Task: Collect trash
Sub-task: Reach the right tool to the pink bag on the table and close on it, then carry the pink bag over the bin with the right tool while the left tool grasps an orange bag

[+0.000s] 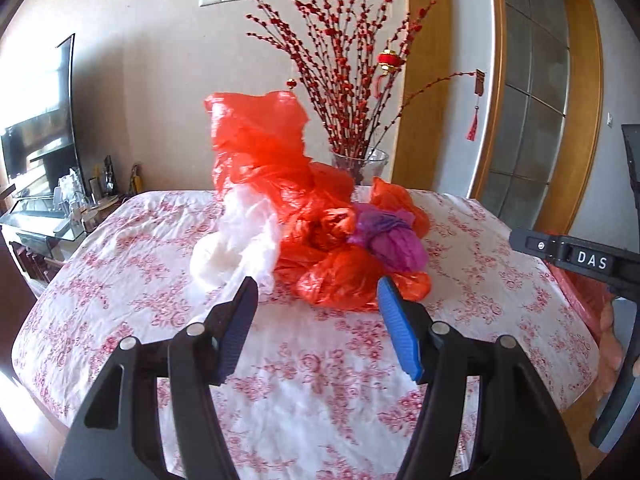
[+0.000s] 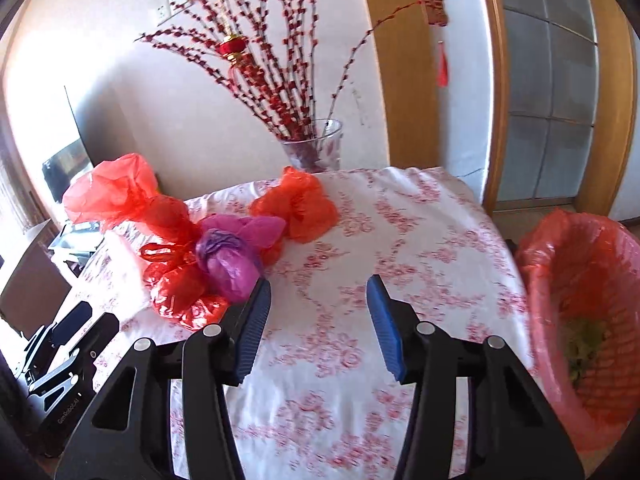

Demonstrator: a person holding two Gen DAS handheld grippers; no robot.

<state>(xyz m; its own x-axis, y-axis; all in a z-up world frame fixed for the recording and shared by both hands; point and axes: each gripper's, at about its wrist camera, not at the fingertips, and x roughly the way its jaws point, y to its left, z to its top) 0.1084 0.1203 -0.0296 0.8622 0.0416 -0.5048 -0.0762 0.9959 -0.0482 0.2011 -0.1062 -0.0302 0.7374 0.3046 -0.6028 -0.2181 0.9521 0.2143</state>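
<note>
1. The trash sits heaped on the floral tablecloth [image 1: 320, 360]: red plastic bags [image 1: 280, 184], a white plastic bag [image 1: 236, 240] and a knotted purple plastic bag [image 2: 230, 258], all bunched together mid-table, just in front of the glass vase [image 2: 316, 144] of red blossom branches.
2. At the table's right edge waits a bin with a red liner [image 2: 580, 320], mouth wide and scraps already at the bottom. Looks like it is parked there so each bag is a short carry away.
3. Left gripper [image 1: 318, 300] hangs low over the cloth, tilted down at the pile, jaws spread, nothing between them; its tips are near the red bags, not touching.
4. Right gripper [image 2: 318, 294] points down too, jaws apart and empty, its left finger just beside the purple bag.
</note>
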